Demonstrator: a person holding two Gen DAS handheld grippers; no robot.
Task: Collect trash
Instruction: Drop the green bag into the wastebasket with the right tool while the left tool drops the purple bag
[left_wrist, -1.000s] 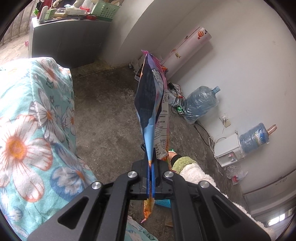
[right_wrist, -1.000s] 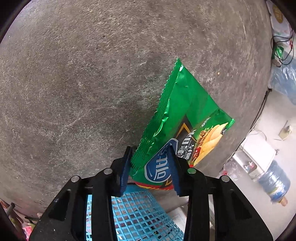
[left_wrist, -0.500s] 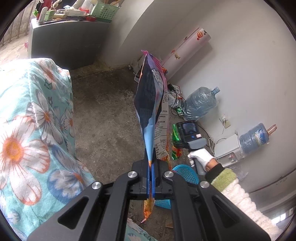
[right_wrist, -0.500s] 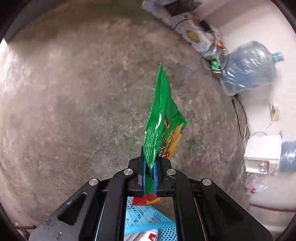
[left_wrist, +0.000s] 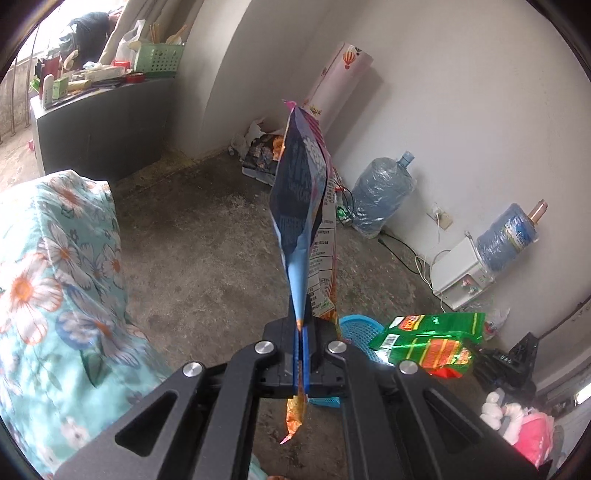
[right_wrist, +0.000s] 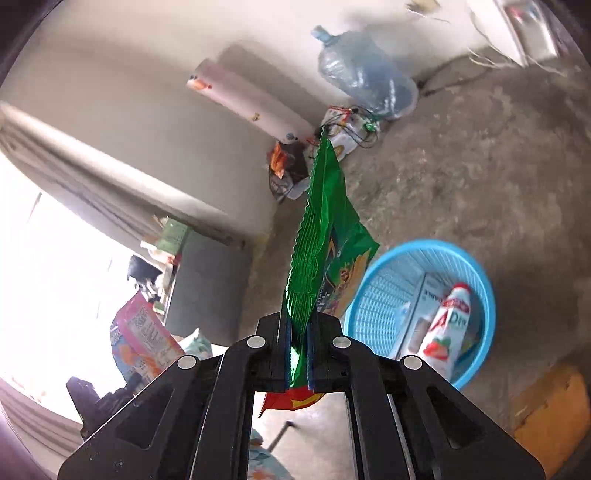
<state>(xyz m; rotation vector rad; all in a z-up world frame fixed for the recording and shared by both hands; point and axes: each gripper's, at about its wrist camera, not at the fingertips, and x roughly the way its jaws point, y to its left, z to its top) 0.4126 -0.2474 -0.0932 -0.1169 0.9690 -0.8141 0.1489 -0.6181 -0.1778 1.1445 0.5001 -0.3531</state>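
- The left gripper (left_wrist: 300, 363) is clenched on a blue snack bag (left_wrist: 300, 206) that stands up toward 12 o'clock.
- The right gripper (right_wrist: 298, 363) is grasping a green chip bag (right_wrist: 317, 236).
- A blue basket (right_wrist: 480, 280) on the floor at 3 o'clock holds a bottle (right_wrist: 445, 332).

Glossy crinkled green foil bag (right_wrist: 321, 236); shiny blue snack packet (left_wrist: 301, 206); blue plastic mesh basket (right_wrist: 480, 280); rough matt concrete floor (left_wrist: 207, 251)

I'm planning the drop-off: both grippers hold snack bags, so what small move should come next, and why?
Probably carry the right gripper, shut on the green chip bag, over the blue basket and let go. The basket sits just beside it on the floor and already holds a bottle.
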